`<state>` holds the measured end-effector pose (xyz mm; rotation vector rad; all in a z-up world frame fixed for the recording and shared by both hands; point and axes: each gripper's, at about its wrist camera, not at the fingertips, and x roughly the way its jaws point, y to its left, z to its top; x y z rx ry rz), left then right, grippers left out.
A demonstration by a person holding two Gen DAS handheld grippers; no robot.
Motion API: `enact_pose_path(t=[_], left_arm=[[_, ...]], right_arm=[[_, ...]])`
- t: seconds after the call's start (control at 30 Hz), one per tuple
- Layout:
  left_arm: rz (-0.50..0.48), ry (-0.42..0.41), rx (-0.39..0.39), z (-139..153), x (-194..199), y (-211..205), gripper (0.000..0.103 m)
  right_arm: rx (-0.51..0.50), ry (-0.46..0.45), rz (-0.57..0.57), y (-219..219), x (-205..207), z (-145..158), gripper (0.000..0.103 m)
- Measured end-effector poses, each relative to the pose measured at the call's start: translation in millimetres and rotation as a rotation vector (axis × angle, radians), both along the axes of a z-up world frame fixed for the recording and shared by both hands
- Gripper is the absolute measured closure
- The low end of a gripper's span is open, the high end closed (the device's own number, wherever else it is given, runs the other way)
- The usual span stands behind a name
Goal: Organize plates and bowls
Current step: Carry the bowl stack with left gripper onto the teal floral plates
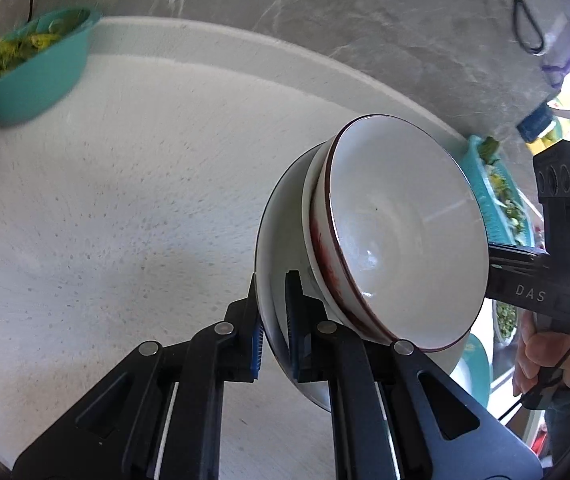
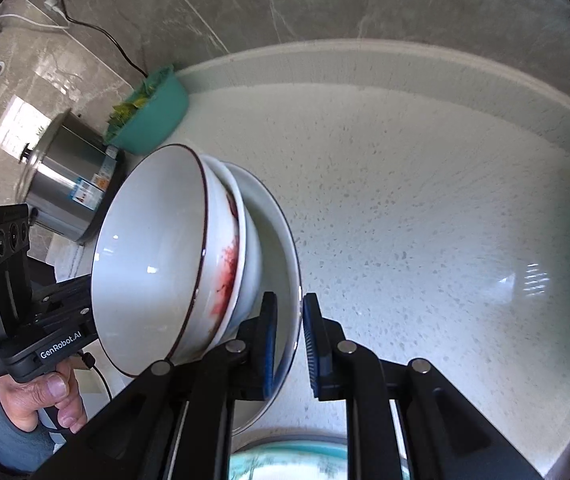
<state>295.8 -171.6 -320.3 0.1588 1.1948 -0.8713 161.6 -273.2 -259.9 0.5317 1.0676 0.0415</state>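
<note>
A white plate (image 1: 271, 256) carries a stack of two white bowls; the top bowl (image 1: 405, 232) has a dark red rim and the lower one has red smears. The stack is held in the air above the white speckled counter (image 1: 125, 200), between both grippers. My left gripper (image 1: 273, 320) is shut on the plate's rim on one side. My right gripper (image 2: 289, 332) is shut on the plate's rim (image 2: 291, 264) on the opposite side, with the top bowl (image 2: 149, 248) to its left. Each view shows the other gripper behind the bowls.
A teal basin of greens (image 1: 33, 68) stands at the counter's back left by the grey marble wall; it also shows in the right wrist view (image 2: 153, 116). A steel pot (image 2: 69, 188) stands beside it. A teal basket (image 1: 497, 196) lies at the right.
</note>
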Motion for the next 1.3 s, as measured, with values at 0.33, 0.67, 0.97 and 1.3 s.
enact_pose_path(t=[0.33, 0.67, 0.97, 1.3], left_arm=[[-0.123, -0.037, -0.057, 51, -67, -5, 0.097], [-0.254, 0.021, 0.003, 20, -153, -12, 0.097], [-0.286, 0.036, 0.065, -17, -189, -9, 0.097], [-0.285, 0.043, 0.095, -38, -186, -15, 0.097]], right_arm=[[-0.009, -0.042, -0.079, -10, -82, 44, 0.086], [0.038, 0.023, -0.158, -5, -163, 10, 0.086], [0.062, 0.065, -0.161, -7, -182, -25, 0.086], [0.061, 0.084, -0.147, -2, -182, -45, 0.086]])
